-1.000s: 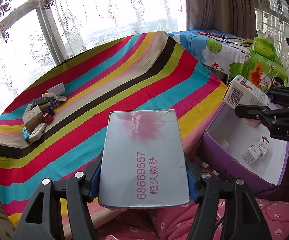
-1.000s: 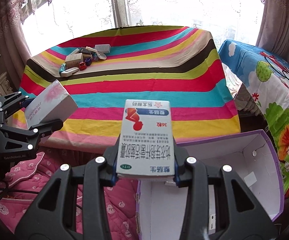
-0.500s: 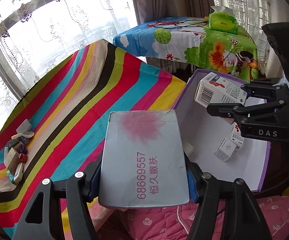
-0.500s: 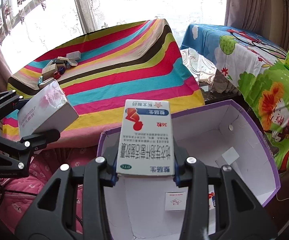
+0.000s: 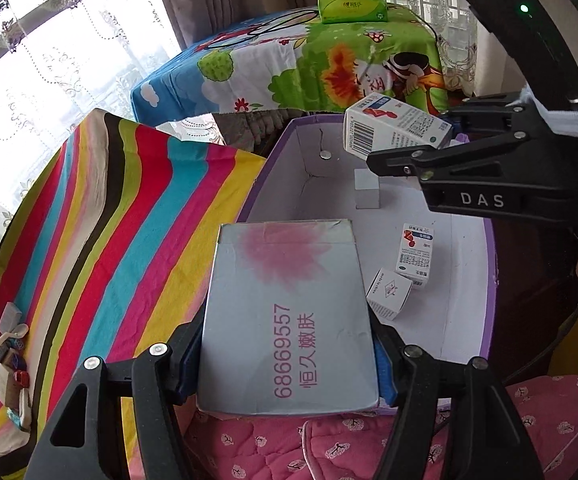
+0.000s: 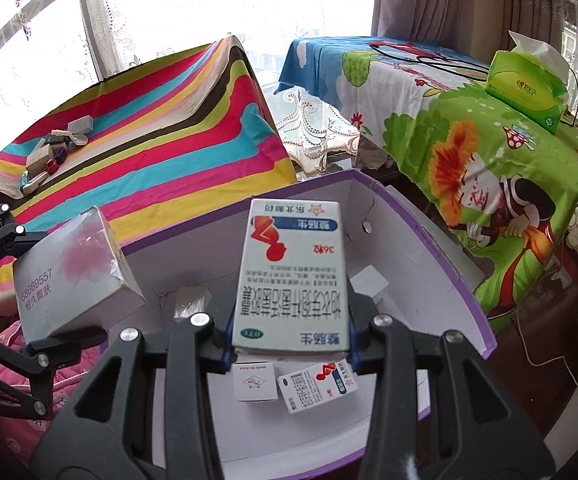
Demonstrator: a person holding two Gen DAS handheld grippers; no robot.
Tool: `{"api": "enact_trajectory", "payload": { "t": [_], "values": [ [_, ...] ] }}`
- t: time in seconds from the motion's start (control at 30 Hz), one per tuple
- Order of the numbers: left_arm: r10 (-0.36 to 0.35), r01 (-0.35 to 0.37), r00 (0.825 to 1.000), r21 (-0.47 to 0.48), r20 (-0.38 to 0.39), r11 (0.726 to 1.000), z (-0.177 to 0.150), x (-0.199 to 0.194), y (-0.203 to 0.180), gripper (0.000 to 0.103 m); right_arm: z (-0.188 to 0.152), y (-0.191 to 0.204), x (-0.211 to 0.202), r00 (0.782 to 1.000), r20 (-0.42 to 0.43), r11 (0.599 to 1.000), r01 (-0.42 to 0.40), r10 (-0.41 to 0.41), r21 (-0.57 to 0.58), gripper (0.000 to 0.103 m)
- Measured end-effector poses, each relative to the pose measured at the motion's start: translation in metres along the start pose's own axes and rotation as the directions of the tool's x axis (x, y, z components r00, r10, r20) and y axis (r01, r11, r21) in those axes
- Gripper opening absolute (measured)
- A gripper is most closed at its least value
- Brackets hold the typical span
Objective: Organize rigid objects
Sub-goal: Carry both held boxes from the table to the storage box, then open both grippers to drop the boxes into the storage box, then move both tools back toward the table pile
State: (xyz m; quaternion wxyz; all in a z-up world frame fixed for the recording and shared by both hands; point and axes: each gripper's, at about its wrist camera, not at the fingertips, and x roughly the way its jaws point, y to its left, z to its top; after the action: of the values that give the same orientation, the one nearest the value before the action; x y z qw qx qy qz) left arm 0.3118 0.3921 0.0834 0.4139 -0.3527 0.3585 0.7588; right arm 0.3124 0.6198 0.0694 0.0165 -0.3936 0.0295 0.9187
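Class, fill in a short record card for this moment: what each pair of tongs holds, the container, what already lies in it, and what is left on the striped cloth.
Left tongs: shut on grey box with pink bloom
Right tongs: shut on white medicine box
Container: purple carton, open, white inside
Already inside: two small boxes
Striped cloth: cluster of small items at the far end

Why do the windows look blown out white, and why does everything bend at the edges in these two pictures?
Left wrist view: daylight through the lace curtain washes out to white, and the striped cloth curves from the fisheye lens. Right wrist view: the window glares white too, yet the print on the held medicine box stays sharp.
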Motion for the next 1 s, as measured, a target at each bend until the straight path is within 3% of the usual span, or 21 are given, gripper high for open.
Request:
{"api": "enact_trajectory", "payload": {
  "t": [0.17,0.3,0.37,0.43,0.53,0.7,0.8,0.9,1.0],
  "values": [
    [-0.038,0.037,0.999,0.020,0.012,0.999,0.003,0.006,-0.010,0.067,-0.003,-0.015,0.000,0.996,-0.018,0.997,0.082,-0.082,-0.006,0.044],
    [-0.113,0.111,0.991,0.032,0.065,0.993,0.003,0.005,-0.015,0.068,-0.002,-0.025,-0.002,0.985,-0.032,0.985,0.171,-0.171,-0.002,0.046],
    [-0.108,0.106,0.991,0.031,0.081,0.994,0.001,0.005,-0.015,0.073,0.000,-0.031,0.000,0.970,-0.055,0.971,0.238,-0.236,0.017,0.074],
    [-0.087,0.086,0.992,0.016,0.095,0.996,-0.002,0.006,-0.012,0.073,0.002,-0.032,0.000,0.961,-0.067,0.963,0.270,-0.268,0.016,0.082],
    [-0.073,0.077,0.991,-0.037,0.110,0.996,-0.008,0.007,0.003,0.074,0.008,-0.023,0.001,0.960,-0.067,0.962,0.272,-0.272,-0.013,0.082],
    [-0.118,0.140,0.981,-0.143,0.157,0.980,-0.019,0.005,0.033,0.080,0.022,0.008,0.008,0.958,-0.060,0.956,0.275,-0.282,-0.102,0.083],
    [-0.108,0.140,0.977,-0.171,0.184,0.975,-0.026,0.003,0.046,0.080,0.035,0.024,0.008,0.955,-0.046,0.949,0.286,-0.294,-0.134,0.083],
    [-0.078,0.121,0.977,-0.208,0.200,0.971,-0.043,0.002,0.066,0.080,0.050,0.047,0.012,0.967,-0.042,0.957,0.240,-0.250,-0.160,0.083],
    [-0.004,0.058,0.984,-0.302,0.177,0.951,-0.074,0.005,0.103,0.080,0.061,0.090,0.025,0.984,-0.041,0.958,0.161,-0.175,-0.237,0.083]
  ]
}}
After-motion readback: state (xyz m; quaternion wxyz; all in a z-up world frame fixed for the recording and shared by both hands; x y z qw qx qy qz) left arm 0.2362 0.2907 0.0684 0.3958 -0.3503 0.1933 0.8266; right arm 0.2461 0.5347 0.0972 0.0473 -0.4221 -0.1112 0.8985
